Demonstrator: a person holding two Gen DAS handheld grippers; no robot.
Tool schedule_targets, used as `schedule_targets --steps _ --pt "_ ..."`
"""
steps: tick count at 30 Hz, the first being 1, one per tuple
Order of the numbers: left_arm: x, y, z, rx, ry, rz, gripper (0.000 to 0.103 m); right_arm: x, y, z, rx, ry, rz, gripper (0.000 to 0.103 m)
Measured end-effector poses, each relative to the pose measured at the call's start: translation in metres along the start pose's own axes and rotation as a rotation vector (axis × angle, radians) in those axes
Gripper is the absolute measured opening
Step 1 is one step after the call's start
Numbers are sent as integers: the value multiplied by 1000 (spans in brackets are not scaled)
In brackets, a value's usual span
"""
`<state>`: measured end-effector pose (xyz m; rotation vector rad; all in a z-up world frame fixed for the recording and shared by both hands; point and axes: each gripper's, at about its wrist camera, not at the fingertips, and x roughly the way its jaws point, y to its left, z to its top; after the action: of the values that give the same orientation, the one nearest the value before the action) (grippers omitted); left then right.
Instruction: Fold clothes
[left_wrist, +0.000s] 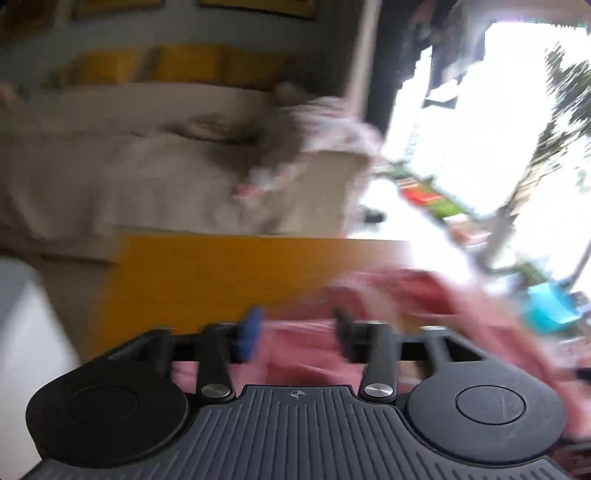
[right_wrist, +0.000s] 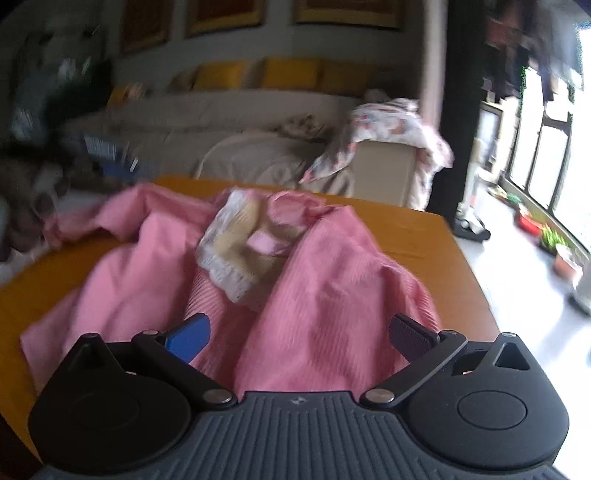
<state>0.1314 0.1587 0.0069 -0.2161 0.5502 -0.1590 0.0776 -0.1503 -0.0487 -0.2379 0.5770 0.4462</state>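
- The left tongs (left_wrist: 295, 332) have their jaws partly apart, one tip blue, one black. Pink cloth lies between and under the tips, but the view is smeared and I cannot see either tip pressing on it.
- The right tongs (right_wrist: 299, 338) stand wide open above the cloth, blue tip on the left and dark ribbed tip on the right, nothing pinched between them.
- The pink garment (right_wrist: 258, 288) lies rumpled on the yellow table (right_wrist: 424, 236), spread from the near left edge toward the far side. Its long axis runs roughly away from the right tongs, with a loose end trailing to the far left corner.
- A paler piece with a white lace-like edge (right_wrist: 236, 251) sits bunched at the middle of the garment, tilted, between two pink folds.
- From the left tongs the garment (left_wrist: 406, 295) shows to the right on the table (left_wrist: 221, 273); the table's left part is bare.
- Beyond the table is a beige sofa (right_wrist: 258, 147) with yellow cushions (right_wrist: 291, 72) along its back and a flowered cloth (right_wrist: 388, 122) draped over its right arm.
- Framed pictures hang on the wall behind, and bright windows fill the right side.
- No brand or label can be read; the only lettering, by the window in the left view, is too blurred.
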Motion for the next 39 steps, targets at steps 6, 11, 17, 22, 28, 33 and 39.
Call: schedule_targets --steps 6,11,17,22,28,33,39 --pt "5 -46 -59 -39 -1 -226 94 43 14 9 -121 144 49 70" --pt "24 -70 -83 87 -2 -243 95 46 4 18 -230 218 35 29" --pt "23 -74 -91 157 28 -257 98 40 8 29 -545 206 -58 6" --pt "7 -69 -97 245 45 -226 99 45 -21 63 -707 99 -320 0" --pt "-7 -44 -101 171 138 -210 99 82 -98 103 -484 53 -544 0" --pt "-19 -37 -74 179 112 -196 99 63 -105 117 -71 26 -140 10" --pt "-4 -43 -27 327 65 -97 99 55 -26 87 -179 74 156 70"
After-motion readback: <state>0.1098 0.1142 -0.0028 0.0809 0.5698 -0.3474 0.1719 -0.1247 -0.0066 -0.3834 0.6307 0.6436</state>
